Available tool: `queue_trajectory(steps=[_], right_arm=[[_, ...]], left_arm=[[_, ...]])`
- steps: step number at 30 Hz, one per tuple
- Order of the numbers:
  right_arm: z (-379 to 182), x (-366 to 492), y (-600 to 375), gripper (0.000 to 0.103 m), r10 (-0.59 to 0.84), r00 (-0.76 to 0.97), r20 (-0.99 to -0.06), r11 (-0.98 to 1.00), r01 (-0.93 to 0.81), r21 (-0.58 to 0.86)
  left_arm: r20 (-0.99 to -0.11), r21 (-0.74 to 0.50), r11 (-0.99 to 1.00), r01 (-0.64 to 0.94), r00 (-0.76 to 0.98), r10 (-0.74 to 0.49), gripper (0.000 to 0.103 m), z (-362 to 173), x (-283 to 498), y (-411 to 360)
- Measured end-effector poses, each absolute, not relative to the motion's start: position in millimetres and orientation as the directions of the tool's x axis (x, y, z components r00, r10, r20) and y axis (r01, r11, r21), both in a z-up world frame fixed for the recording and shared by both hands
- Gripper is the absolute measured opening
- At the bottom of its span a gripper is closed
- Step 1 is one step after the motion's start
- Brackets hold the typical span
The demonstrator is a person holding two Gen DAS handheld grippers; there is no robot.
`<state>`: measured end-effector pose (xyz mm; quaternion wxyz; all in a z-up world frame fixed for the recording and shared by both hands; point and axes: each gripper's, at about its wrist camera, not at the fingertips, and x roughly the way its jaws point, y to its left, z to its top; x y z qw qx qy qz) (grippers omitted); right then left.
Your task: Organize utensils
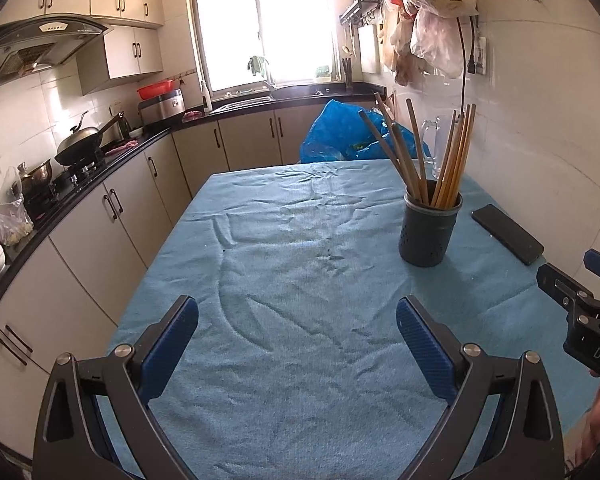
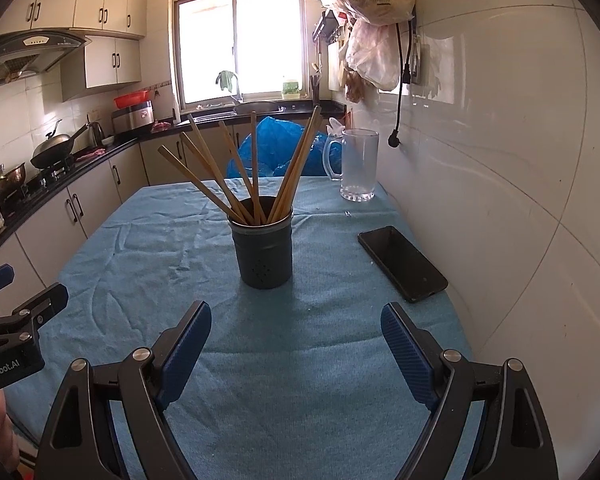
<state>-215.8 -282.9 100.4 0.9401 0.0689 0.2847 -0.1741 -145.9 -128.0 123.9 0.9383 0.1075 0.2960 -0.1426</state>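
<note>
A dark grey utensil holder (image 2: 265,246) stands upright on the blue tablecloth (image 2: 300,380), with several wooden chopsticks (image 2: 256,176) standing in it, fanned out. It also shows in the left wrist view (image 1: 429,232) at the right, with its chopsticks (image 1: 448,156). My right gripper (image 2: 296,328) is open and empty, a short way in front of the holder. My left gripper (image 1: 298,328) is open and empty over bare cloth (image 1: 292,280), left of the holder. Each gripper shows at the edge of the other's view.
A black phone (image 2: 402,263) lies on the cloth by the tiled right wall. A glass mug (image 2: 356,164) stands at the far right corner. A blue plastic bag (image 2: 276,146) sits beyond the table's far edge. Kitchen counters with a wok (image 1: 78,142) run along the left.
</note>
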Motion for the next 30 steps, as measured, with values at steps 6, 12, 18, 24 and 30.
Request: queue_trajectory(steps=[6,12,18,24,30], right_arm=[[99,-215,-283,0.09,-0.29,0.775,-0.562,0.93,0.367,0.027],[98,-213,-282,0.09,-0.292,0.77,-0.567,0.93,0.368,0.021],[95,-210,-280,0.09,-0.292,0.764,-0.576,0.93,0.367,0.016],[93,-206,-278,0.09,-0.29,0.758,-0.584,0.931,0.364,0.009],[88,-200,-279,0.092,-0.289,0.748,-0.598,0.93,0.367,0.011]], left_arm=[[-0.596,0.138,0.929,0.343,0.778,-0.198,0.099,119,-146,-131],[-0.6,0.144,0.926,0.349,0.775,-0.199,0.099,117,-146,-132],[-0.602,0.14,0.928,0.346,0.774,-0.198,0.099,115,-145,-132],[-0.607,0.138,0.929,0.343,0.771,-0.194,0.099,112,-142,-127],[-0.612,0.134,0.942,0.307,0.773,-0.165,0.099,107,-131,-116]])
